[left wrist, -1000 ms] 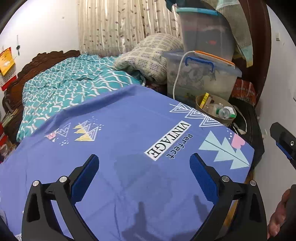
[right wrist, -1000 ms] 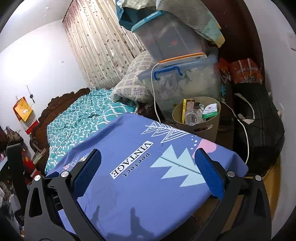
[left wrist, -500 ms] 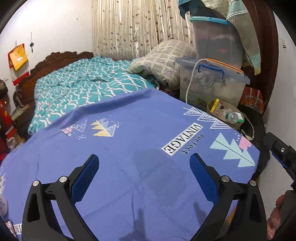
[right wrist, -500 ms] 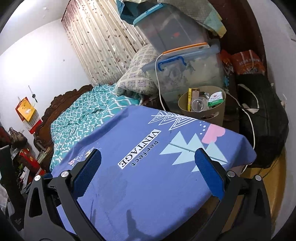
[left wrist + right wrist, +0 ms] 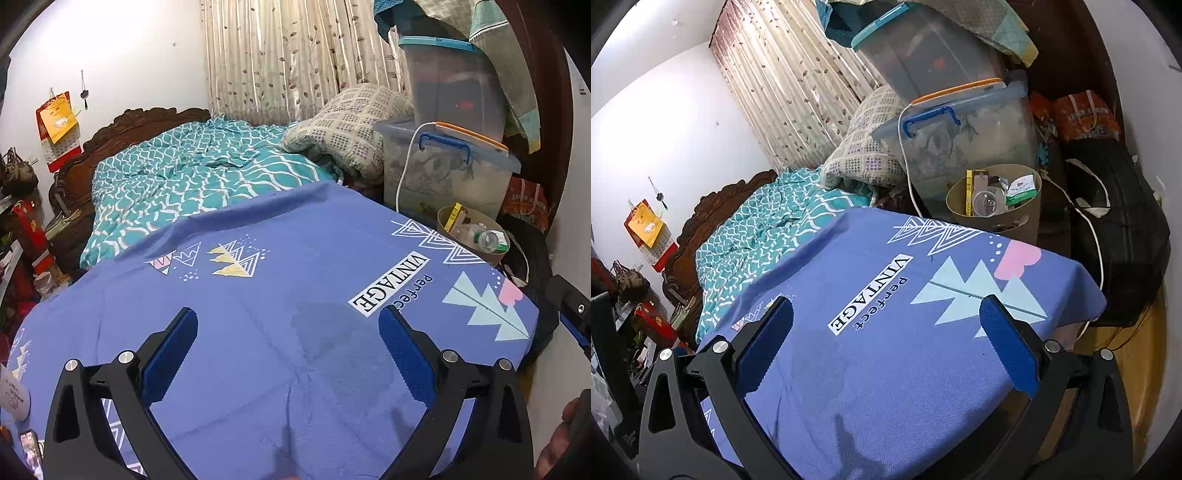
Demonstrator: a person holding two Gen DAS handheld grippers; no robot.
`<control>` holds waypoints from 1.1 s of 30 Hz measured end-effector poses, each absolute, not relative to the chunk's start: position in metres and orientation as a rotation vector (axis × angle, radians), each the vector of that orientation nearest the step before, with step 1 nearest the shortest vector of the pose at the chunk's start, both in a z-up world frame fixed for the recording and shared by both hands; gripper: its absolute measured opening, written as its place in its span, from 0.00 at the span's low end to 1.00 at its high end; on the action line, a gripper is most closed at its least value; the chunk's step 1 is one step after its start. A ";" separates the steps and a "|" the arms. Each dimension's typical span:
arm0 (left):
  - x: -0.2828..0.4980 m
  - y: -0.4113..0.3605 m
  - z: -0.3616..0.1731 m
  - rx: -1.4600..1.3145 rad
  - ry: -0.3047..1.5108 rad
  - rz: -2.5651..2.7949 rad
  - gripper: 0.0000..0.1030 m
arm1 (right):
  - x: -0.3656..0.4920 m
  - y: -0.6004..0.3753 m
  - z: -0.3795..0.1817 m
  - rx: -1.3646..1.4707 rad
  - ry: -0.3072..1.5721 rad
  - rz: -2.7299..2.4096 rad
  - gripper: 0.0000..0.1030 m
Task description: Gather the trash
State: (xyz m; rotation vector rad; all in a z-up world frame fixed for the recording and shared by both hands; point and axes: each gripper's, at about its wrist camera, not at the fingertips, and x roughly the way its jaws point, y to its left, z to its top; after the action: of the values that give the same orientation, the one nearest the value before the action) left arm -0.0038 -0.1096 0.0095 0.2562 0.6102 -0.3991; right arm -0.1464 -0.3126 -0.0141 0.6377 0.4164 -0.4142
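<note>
My left gripper (image 5: 286,341) hangs over the blue tablecloth (image 5: 295,280), jaws spread wide with nothing between them. At the cloth's near left edge stands part of a white cup (image 5: 13,393) (only its side shows), and a phone (image 5: 31,446) lies just below it. Beyond the far edge lies the bed (image 5: 192,173) under its teal cover. My right gripper (image 5: 886,341) is also wide open and holds nothing, above the cloth's right half near the word VINTAGE. Past the far right corner, off the table, sits the tan trash bin (image 5: 997,206), with a bottle (image 5: 984,201), a yellow packet (image 5: 968,192) and a green-and-white wrapper (image 5: 1021,188) in it. Stacked storage boxes (image 5: 964,125) stand just behind the bin.
</note>
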 end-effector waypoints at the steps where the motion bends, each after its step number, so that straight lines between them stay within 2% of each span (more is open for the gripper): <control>1: -0.004 -0.109 0.010 0.255 0.608 -0.399 0.92 | -0.146 -0.312 -0.014 0.639 0.418 -0.413 0.97; 33: -0.014 -0.111 0.011 0.295 0.619 -0.404 0.92 | -0.145 -0.298 -0.010 0.626 0.416 -0.383 0.97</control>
State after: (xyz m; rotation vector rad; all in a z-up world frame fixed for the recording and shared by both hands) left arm -0.0138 -0.1113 0.0106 0.2953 0.6193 -0.4044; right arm -0.1451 -0.2976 -0.0104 0.6265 0.4157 -0.3834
